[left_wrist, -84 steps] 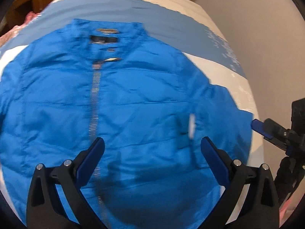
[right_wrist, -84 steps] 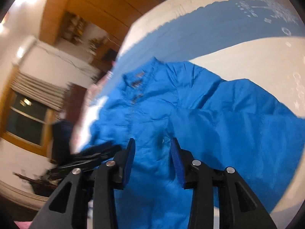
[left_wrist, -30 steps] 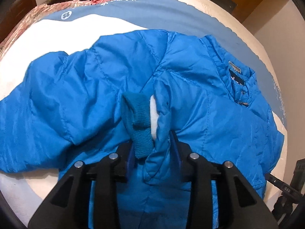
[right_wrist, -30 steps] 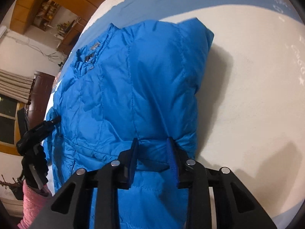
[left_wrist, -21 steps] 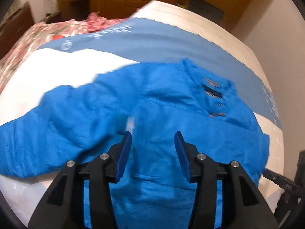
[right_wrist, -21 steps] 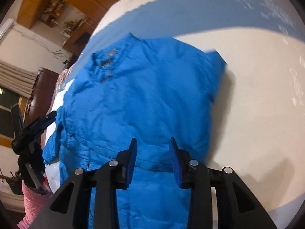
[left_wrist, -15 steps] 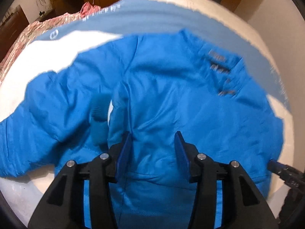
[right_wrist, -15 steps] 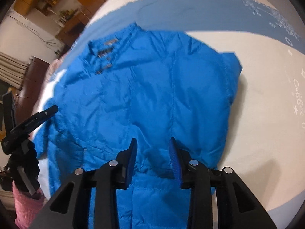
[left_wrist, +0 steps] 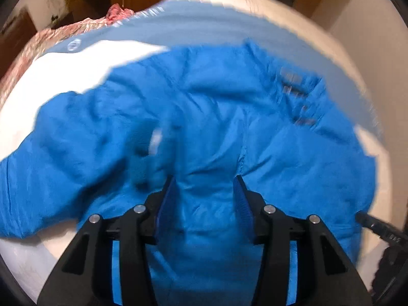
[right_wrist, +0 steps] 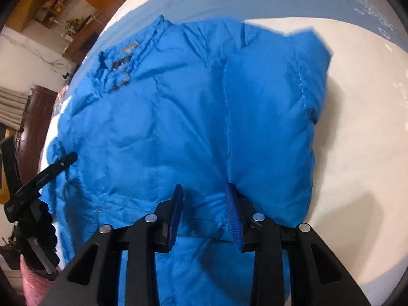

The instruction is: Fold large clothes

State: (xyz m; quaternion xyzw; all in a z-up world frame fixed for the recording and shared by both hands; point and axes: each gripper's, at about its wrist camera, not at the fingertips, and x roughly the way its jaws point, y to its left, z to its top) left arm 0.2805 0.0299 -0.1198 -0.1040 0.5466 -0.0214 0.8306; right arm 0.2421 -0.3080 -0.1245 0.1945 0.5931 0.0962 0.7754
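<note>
Blue puffer jacket (right_wrist: 163,127) spread front-up on the bed (right_wrist: 362,132), filling centre of both frames, collar and neck labels (right_wrist: 122,58) at upper left of the right wrist view and upper right of the left wrist view. One sleeve already folded in over the body, seam running down frame centre of the right wrist view, folded edge square at upper right. Other sleeve (left_wrist: 66,153) out flat toward left of the left wrist view, knit cuff (left_wrist: 142,163) blurred at centre left, looks dropped back onto the body rather than laid neatly. Step in hand, as a judgement: sleeve fold-in, release phase, one side done, other side only half placed. Left hand-held gripper (left_wrist: 205,191) at lower centre, jaws partly apart, just opened a little further, nothing between the pads, fabric merely below. Right hand-held gripper (right_wrist: 204,204) same: partly apart, jaws just been opening, no cloth pinched, hovering over the lower body panel. Left gripper also visible at lower left edge of the right wrist view. Next move likely calls for regrasp of the loose sleeve near the cuff, carry across the chest, lay flat; then pinch hem at two corners for the bottom-to-collar fold. Slippery puffy shell, so deep bite needed. Patterned pink bedding (left_wrist: 38,40) at upper left, well apart.
</note>
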